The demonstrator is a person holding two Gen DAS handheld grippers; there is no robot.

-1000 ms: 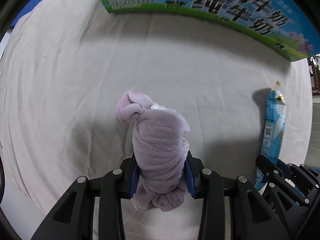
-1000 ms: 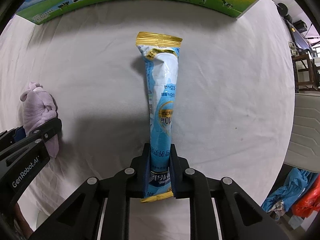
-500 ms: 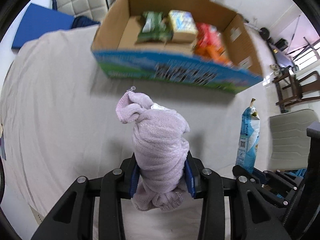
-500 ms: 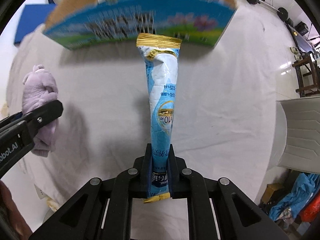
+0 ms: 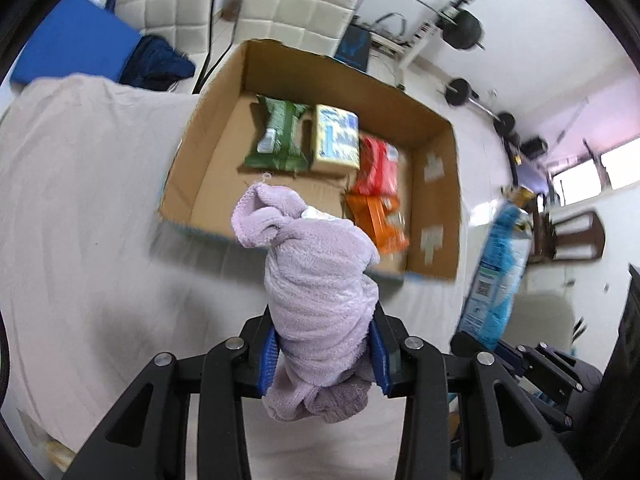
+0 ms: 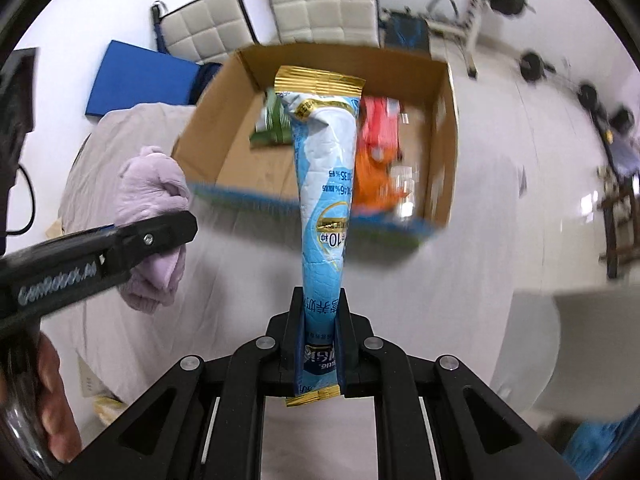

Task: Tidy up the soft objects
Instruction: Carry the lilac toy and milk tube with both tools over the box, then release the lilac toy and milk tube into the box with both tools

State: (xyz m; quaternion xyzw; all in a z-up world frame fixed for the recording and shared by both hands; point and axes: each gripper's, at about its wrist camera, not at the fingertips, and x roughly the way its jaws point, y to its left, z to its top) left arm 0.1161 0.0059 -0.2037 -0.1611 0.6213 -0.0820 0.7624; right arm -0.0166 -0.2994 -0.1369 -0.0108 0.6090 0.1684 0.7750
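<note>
The left claw (image 5: 323, 354) is clamped on a bunched lilac towel (image 5: 316, 280), held upright in the air above the cloth-covered counter (image 5: 80, 200). The right claw (image 6: 319, 344) is clamped on the lower end of a tall blue pouch (image 6: 326, 184), also raised. Beyond both, near the counter's far edge, an open cardboard box (image 5: 436, 184) holds green (image 5: 278, 136), yellow (image 5: 335, 138), red (image 5: 378, 166) and orange packets (image 5: 376, 216).

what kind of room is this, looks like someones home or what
Probably a home room doubling as a gym: barbell weights on the floor, padded chairs, and a cloth-covered table holding a cardboard box.
</note>
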